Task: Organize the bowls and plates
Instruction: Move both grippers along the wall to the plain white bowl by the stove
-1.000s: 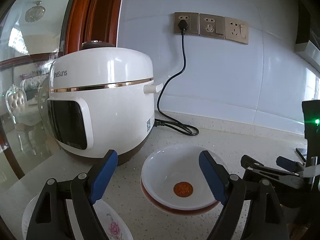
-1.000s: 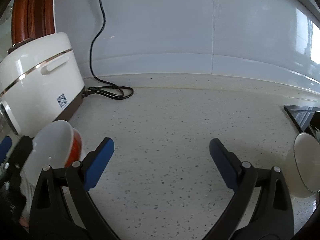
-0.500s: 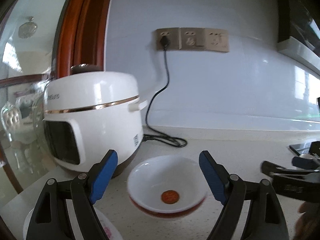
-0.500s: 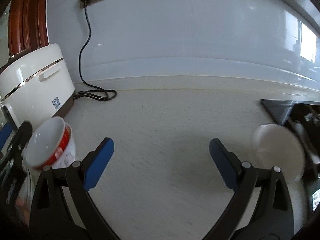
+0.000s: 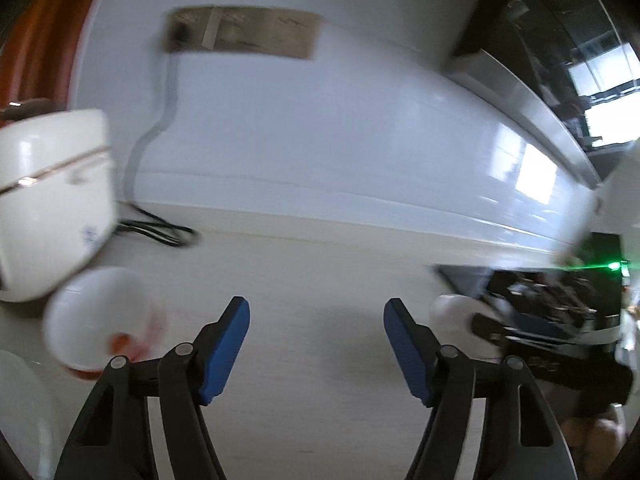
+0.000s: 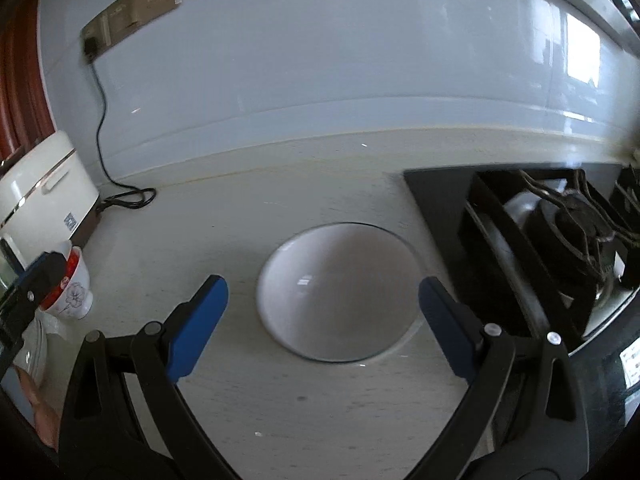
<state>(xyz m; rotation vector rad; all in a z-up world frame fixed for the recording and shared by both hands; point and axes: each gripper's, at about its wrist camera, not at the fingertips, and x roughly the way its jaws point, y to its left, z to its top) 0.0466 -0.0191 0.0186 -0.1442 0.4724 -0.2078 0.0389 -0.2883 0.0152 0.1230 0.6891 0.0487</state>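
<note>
Progress: white bowl (image 6: 338,292) and red-rimmed bowl (image 6: 74,284) well apart on desk (image 6: 280,400) (unstacked).
Right claw (image 6: 322,312): released, empty.
Left claw (image 5: 316,344): released, empty.

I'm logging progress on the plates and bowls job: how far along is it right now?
Nothing looks organized yet. The red-rimmed bowl sits by the rice cooker, a plate near it, and the plain white bowl sits apart beside the stove. Both grippers are open and empty; the right gripper frames the white bowl, likely the next pickup. All gathering remains.
</note>
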